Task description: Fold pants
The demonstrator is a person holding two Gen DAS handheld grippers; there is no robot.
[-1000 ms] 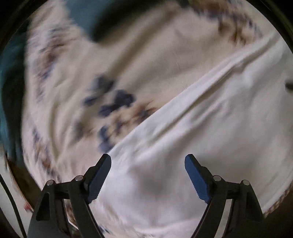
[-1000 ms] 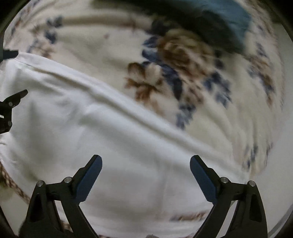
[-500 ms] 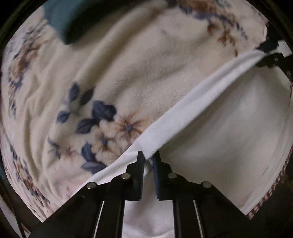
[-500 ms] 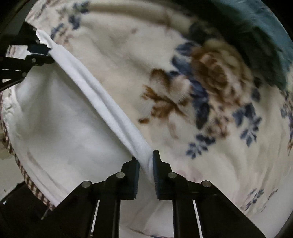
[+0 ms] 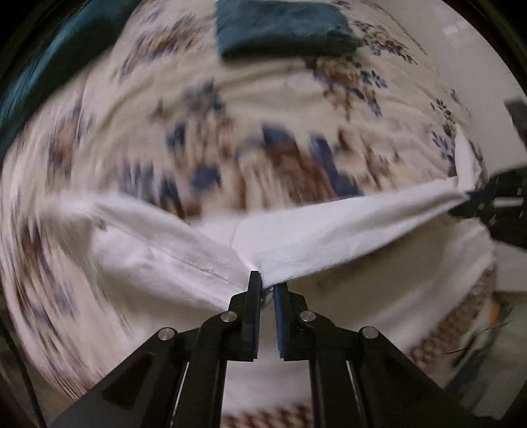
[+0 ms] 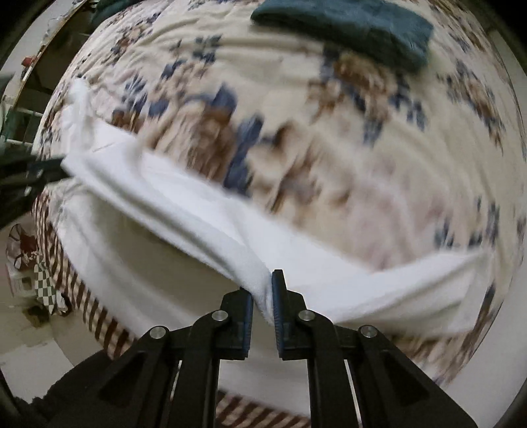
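Note:
White pants (image 5: 329, 230) are lifted off a floral bedspread (image 5: 263, 108), their top edge stretched taut between my two grippers. My left gripper (image 5: 266, 284) is shut on one end of that edge. The other end runs to my right gripper (image 5: 484, 204) at the right rim of the left wrist view. In the right wrist view my right gripper (image 6: 263, 288) is shut on the white pants (image 6: 184, 204), and the cloth runs up-left to my left gripper (image 6: 39, 171). The rest of the garment hangs below the held edge.
A folded dark teal cloth (image 5: 283, 29) lies at the far side of the bed, also in the right wrist view as teal cloth (image 6: 355, 29). A brown-striped bed skirt (image 6: 89, 296) marks the near edge, with floor and a bag (image 6: 26, 260) beyond it.
Both grippers went from wide open over the flat pants to shut on the top edge. They have since risen, lifting the edge off the bed and pulling it taut.

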